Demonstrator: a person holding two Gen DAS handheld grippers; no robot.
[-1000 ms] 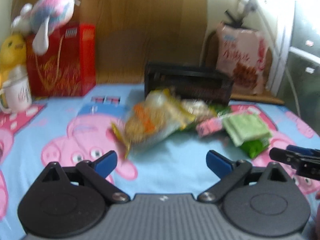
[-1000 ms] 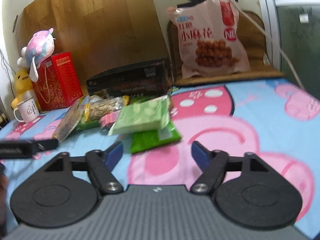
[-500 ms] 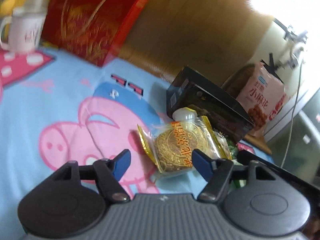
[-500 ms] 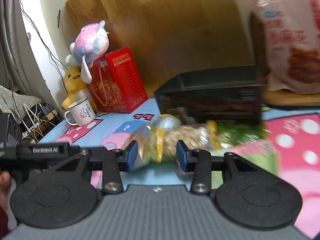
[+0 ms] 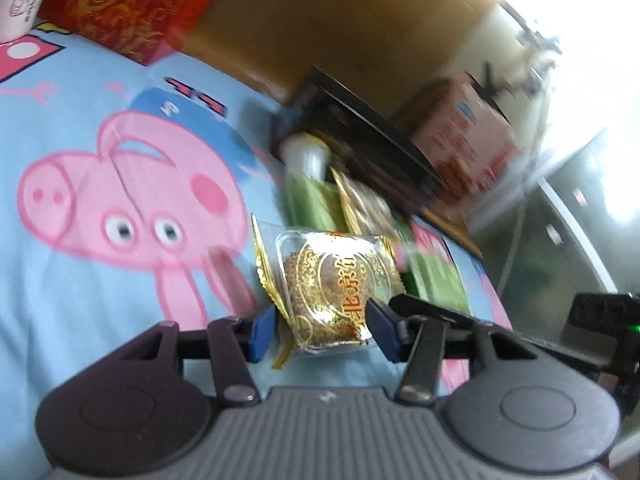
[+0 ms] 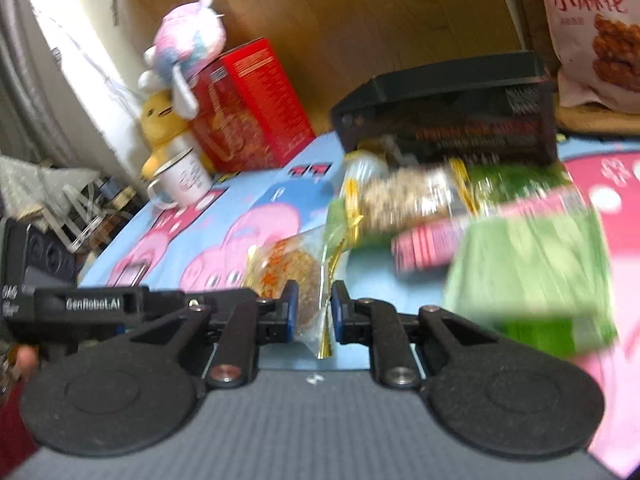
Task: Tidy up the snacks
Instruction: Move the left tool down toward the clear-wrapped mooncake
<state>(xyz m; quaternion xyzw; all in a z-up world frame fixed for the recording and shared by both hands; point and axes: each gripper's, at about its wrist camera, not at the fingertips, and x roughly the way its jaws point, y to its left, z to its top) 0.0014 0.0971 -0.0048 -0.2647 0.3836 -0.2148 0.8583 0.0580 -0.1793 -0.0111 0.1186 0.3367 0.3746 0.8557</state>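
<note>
snacks lie on a cartoon-pig sheet (image 5: 120, 160) before a wooden board (image 6: 360, 20).

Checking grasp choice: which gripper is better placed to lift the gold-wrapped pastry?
Probably right: the right gripper, jaws closing, pinches the gold-wrapped pastry by its wrapper edge. The left gripper, also closing, only straddles it, pads not yet pressing.

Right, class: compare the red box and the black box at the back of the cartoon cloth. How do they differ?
The red box stands tall and upright; the black box sits low and long. The red box bears gold patterning; the black box is dark with small print. Snack packets heap against the black box, while a white mug stands by the red box. Both back onto the wooden board.
</note>
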